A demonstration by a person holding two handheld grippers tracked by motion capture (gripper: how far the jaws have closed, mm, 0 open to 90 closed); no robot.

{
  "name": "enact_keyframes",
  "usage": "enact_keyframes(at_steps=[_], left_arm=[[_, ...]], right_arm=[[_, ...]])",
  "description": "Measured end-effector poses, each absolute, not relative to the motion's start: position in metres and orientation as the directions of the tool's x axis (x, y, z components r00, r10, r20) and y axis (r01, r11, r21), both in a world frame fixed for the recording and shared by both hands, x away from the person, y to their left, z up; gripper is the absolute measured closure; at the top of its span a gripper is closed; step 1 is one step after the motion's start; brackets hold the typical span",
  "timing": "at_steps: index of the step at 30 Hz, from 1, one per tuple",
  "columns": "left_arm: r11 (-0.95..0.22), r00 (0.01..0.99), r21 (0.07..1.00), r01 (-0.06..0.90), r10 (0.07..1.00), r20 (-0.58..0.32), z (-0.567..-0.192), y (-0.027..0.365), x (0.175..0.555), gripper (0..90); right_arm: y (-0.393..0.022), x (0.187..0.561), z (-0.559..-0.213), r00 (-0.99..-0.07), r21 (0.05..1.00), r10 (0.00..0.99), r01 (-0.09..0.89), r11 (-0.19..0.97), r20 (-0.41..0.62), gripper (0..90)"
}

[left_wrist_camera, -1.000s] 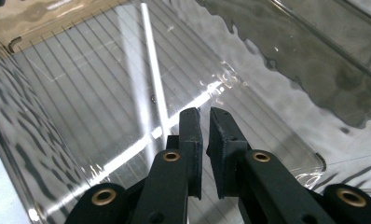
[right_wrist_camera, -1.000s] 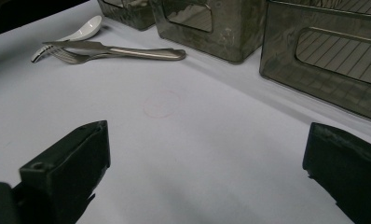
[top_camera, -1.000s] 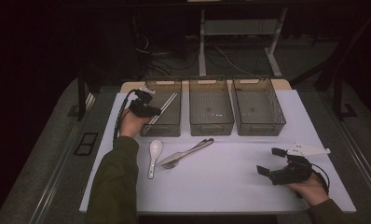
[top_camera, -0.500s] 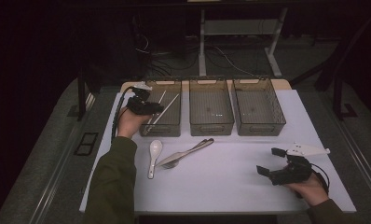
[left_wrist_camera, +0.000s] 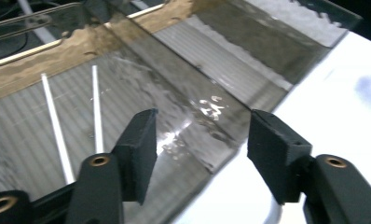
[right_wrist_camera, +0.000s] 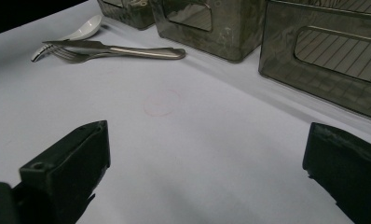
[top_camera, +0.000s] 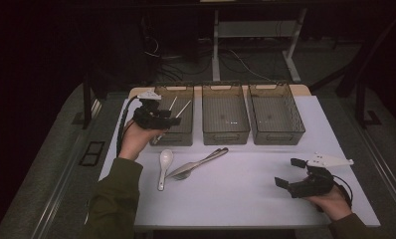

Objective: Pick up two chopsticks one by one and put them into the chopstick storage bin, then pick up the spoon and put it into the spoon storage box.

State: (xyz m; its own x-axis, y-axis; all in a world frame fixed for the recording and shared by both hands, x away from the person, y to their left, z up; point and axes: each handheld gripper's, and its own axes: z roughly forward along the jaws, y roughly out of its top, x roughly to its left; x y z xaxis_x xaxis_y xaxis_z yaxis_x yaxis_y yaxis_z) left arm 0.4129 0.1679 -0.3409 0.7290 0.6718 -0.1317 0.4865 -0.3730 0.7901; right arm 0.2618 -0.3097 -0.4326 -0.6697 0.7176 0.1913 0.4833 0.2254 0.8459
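Chopsticks [left_wrist_camera: 58, 126] in left bin [top_camera: 186, 92], both tools empty.
Two white chopsticks lie side by side inside the leftmost bin. Left tool [left_wrist_camera: 200, 154] hangs over that bin; its jaws have just been opening, nothing between them. Right tool [right_wrist_camera: 207, 177] stands wide above the surface [top_camera: 246, 194].

Three bins [top_camera: 226, 117] wall the table's [top_camera: 246, 199] far edge; the spoon [top_camera: 163, 164], knife [top_camera: 201, 162] and fork [top_camera: 183, 175] clutter its left, bare tabletop spreads rightward
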Motion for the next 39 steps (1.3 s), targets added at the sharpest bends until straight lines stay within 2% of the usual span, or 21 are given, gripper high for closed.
enact_keyframes(at_steps=[6, 25, 29, 32, 39], left_arm=[[-0.386, 0.746, 0.803, 0.453, 0.658, -0.105, -0.342, 0.162, 0.388, 35.8], [-0.398, 0.763, 0.814, 0.424, 0.641, -0.084, -0.369, 0.162, 0.327, 36.5], [-0.371, 0.76, 0.827, 0.421, 0.642, -0.099, -0.378, 0.166, 0.316, 42.5], [-0.394, 0.762, 0.816, 0.424, 0.642, -0.086, -0.385, 0.168, 0.308, 48.4], [-0.398, 0.761, 0.801, 0.447, 0.64, -0.108, -0.398, 0.174, 0.296, 67.5]], right_arm=[[-0.31, 0.261, -0.433, -0.669, 0.846, 0.719, 0.483, 0.227, 0.189, 0.5], [-0.309, 0.261, -0.431, -0.67, 0.852, 0.719, 0.472, 0.224, 0.183, 0.5], [-0.309, 0.261, -0.431, -0.671, 0.85, 0.718, 0.476, 0.224, 0.186, 0.5], [-0.309, 0.261, -0.431, -0.67, 0.85, 0.719, 0.476, 0.225, 0.185, 0.5], [-0.308, 0.261, -0.431, -0.669, 0.85, 0.72, 0.476, 0.226, 0.184, 0.5]])
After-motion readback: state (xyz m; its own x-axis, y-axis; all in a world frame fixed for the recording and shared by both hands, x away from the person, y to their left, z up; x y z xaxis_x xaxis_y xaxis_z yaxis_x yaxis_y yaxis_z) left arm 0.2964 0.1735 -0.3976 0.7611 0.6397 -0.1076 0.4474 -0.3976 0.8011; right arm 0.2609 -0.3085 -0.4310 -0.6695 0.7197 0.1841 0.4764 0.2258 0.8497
